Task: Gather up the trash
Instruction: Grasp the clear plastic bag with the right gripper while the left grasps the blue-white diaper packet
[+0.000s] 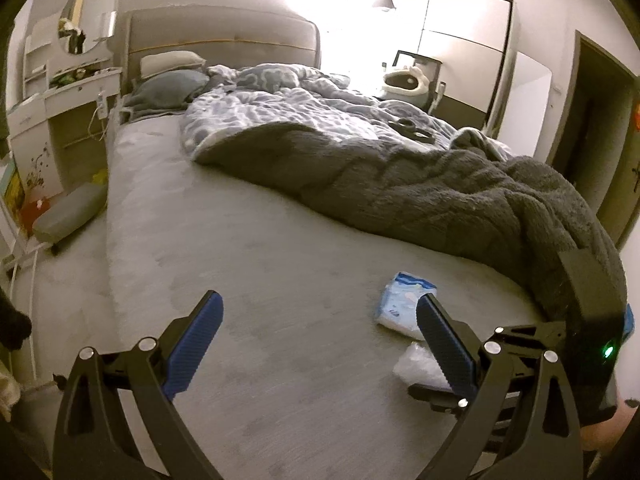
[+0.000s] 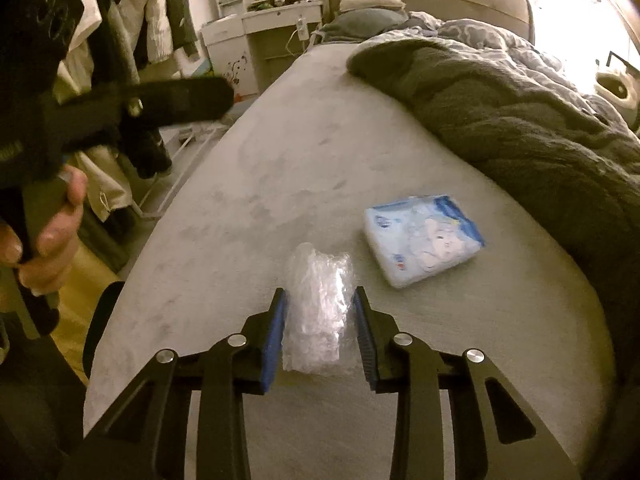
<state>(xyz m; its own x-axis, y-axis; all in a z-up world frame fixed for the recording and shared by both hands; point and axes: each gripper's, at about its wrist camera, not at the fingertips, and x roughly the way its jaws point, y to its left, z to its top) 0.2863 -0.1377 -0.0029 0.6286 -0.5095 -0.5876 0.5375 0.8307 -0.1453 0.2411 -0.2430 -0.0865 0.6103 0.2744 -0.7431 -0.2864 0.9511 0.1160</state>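
A crumpled clear plastic wrapper [image 2: 318, 312] lies on the grey bed sheet [image 2: 304, 168] near the foot of the bed. My right gripper [image 2: 320, 320] straddles it, and both blue pads touch its sides. A blue-and-white tissue pack [image 2: 424, 240] lies just right of it, apart from the gripper. In the left wrist view my left gripper [image 1: 320, 304] hangs wide open over bare sheet, nothing between its fingers. The tissue pack [image 1: 400, 300] and the wrapper [image 1: 416, 364] show behind its right finger. The right gripper's black body [image 1: 580, 320] is at that view's right edge.
A dark fleece blanket [image 1: 420, 184] and a patterned duvet [image 1: 300, 108] cover the bed's right half. Pillows [image 1: 168, 88] lie by the headboard. A white dresser [image 1: 56, 112] and a grey stool [image 1: 68, 212] stand left of the bed. Clothes [image 2: 160, 16] hang on the left.
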